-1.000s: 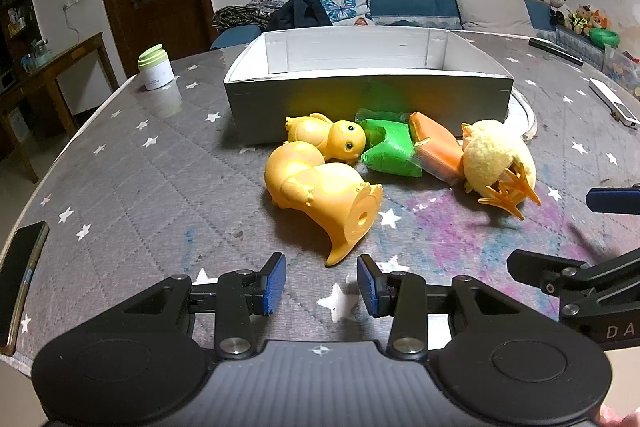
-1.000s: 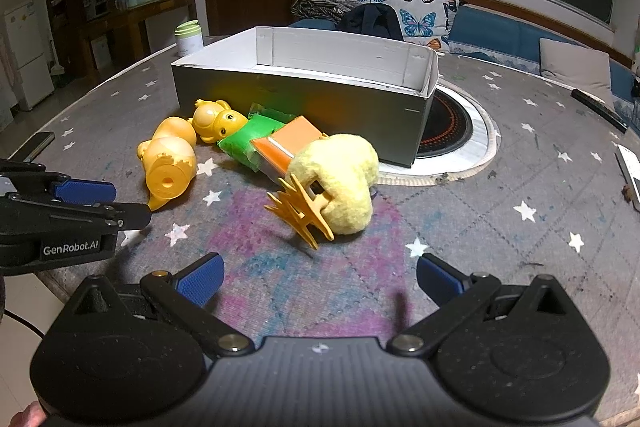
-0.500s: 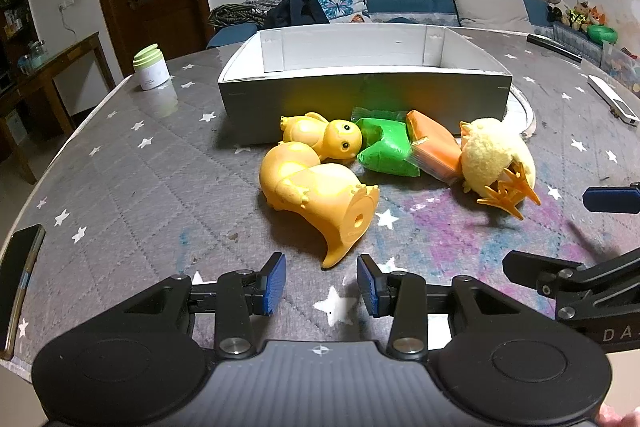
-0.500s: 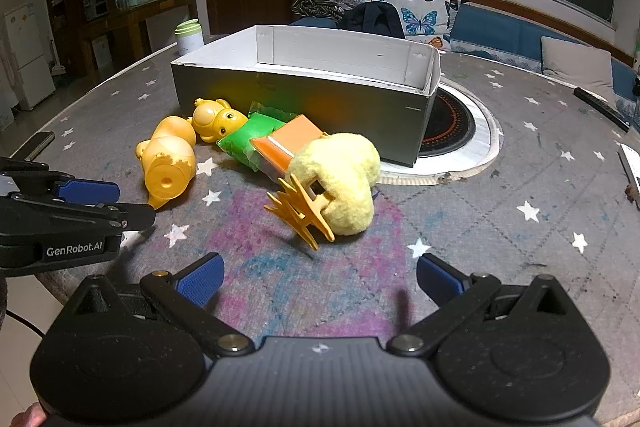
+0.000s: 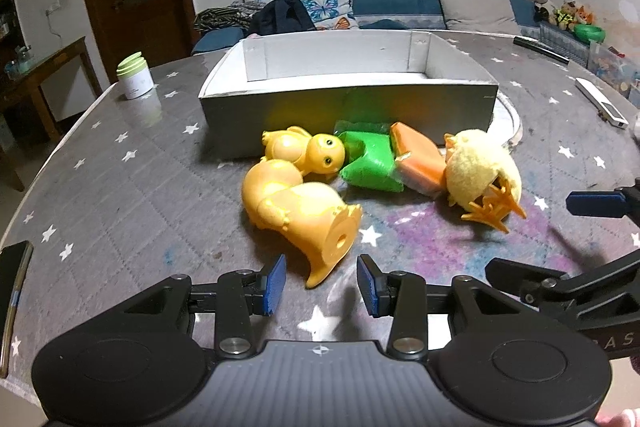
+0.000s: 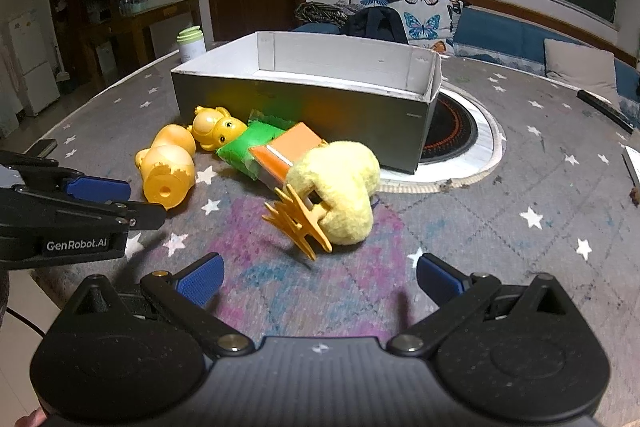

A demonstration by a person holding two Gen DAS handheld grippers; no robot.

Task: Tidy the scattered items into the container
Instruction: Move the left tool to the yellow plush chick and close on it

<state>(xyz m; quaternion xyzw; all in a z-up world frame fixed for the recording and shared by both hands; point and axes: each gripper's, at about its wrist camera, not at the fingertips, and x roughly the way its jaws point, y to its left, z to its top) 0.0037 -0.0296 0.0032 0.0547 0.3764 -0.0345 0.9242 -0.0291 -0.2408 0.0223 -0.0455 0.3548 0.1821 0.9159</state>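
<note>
A: Entry. Where are the toys relative to the box (image 5: 348, 99)?

B: All outside it, in a row along its near wall: small duck (image 5: 308, 153), green block (image 5: 370, 165), orange block (image 5: 418, 159), plush chick (image 5: 478, 171). The big duck (image 5: 300, 211) lies on its side, nearer us.

A: Left gripper (image 5: 320, 285)?

B: Jaws apart, empty. The big duck's tail tip sits just ahead of the gap, about centred. Its long axis runs from the tail up-left to the head, oblique to the jaw line.

A: Right gripper (image 6: 320, 277)?

B: Jaws wide apart, empty. The chick (image 6: 340, 187) is straight ahead, feet pointing toward it.

A: Judgement?

B: Left is nearer the big duck, right nearer the chick. Left likely needs to advance and twist to straddle the duck's body.
</note>
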